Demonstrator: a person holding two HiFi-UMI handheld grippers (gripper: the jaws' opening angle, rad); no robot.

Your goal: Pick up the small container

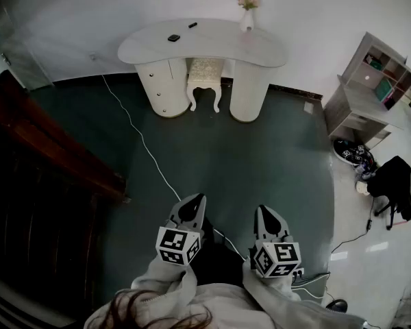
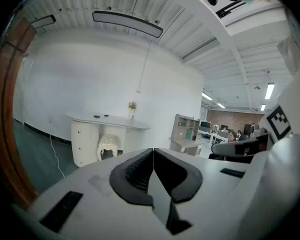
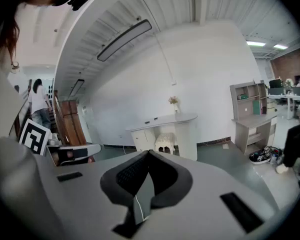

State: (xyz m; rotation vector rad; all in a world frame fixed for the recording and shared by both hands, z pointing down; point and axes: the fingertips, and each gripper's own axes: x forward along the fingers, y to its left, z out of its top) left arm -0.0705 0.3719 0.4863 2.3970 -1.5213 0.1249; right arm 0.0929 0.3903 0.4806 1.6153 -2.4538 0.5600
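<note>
The left gripper [image 1: 192, 208] and the right gripper [image 1: 268, 219] are held side by side at the bottom of the head view, over a dark green floor [image 1: 260, 156], each pointing a little below level toward the far wall. In the left gripper view the two black-padded jaws of the left gripper [image 2: 153, 156] are seen pressed together along their whole length, with nothing caught between them. The same is seen of the right gripper [image 3: 147, 159] in the right gripper view: its jaws are closed tight and empty. The small dark container [image 1: 173, 38] is set well apart from both grippers, across the room on the left half of a white, curved-top desk [image 1: 219, 50] that stands against the wall. A second small dark item [image 1: 192, 25] lies near it, farther back on the same top; neither can be made out in detail. A white vase with pink flowers [image 1: 247, 18] stands toward the desk's right end, and a white carved stool [image 1: 204, 74] is tucked under the middle of the desk. A thin white cable [image 1: 142, 139] is trailed over the floor from the wall toward the person. Dark brown wooden furniture [image 1: 48, 153] is seen at the left, and a grey open shelf unit [image 1: 370, 91] at the right.
</note>
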